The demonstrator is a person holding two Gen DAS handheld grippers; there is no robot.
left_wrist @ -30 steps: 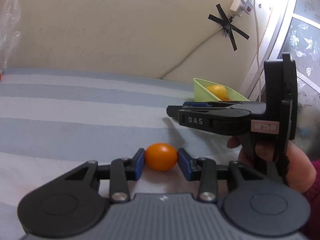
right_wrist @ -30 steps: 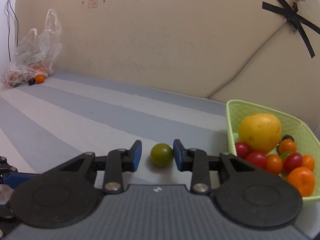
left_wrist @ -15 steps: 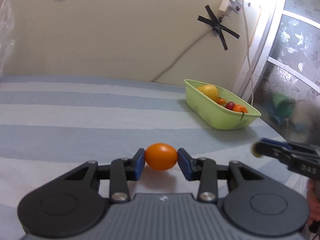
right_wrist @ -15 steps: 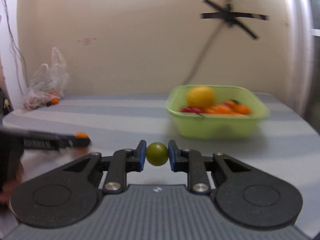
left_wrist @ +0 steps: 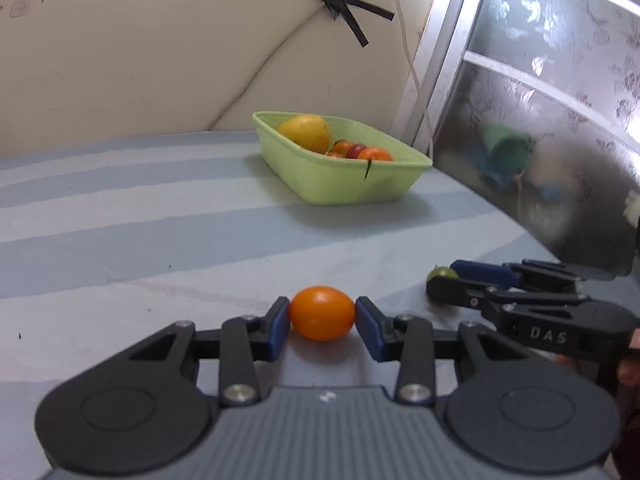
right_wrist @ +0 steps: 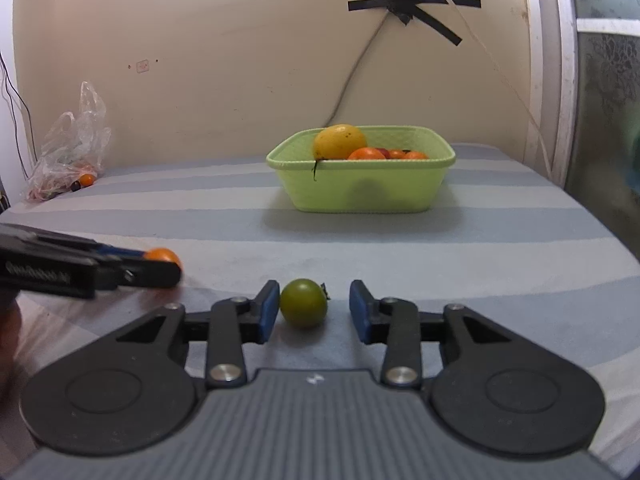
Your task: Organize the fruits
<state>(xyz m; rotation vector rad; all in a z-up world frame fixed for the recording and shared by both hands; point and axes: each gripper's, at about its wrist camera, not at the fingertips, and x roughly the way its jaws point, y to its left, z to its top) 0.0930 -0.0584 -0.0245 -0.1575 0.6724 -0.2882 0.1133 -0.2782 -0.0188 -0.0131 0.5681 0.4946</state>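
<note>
My left gripper [left_wrist: 322, 322] is shut on an orange tomato [left_wrist: 322, 313], low over the striped cloth; it also shows in the right wrist view [right_wrist: 162, 256]. My right gripper [right_wrist: 313, 311] is open around a green tomato [right_wrist: 303, 302] that rests on the cloth, touching the left pad with a gap to the right pad. The green tomato also shows in the left wrist view [left_wrist: 441, 272]. A light green basket [right_wrist: 362, 192] with a yellow citrus [right_wrist: 339, 141] and several small fruits stands farther back; it also shows in the left wrist view [left_wrist: 340, 184].
A striped grey cloth [right_wrist: 480, 256] covers the table. A clear plastic bag [right_wrist: 72, 148] with small fruits lies at the back left by the wall. A window frame [left_wrist: 440, 64] and cable run along the right side.
Both grippers drew back from the basket toward the table's front. My right gripper, shut on the green tomato half a second ago, has opened and the tomato now rests on the cloth.
</note>
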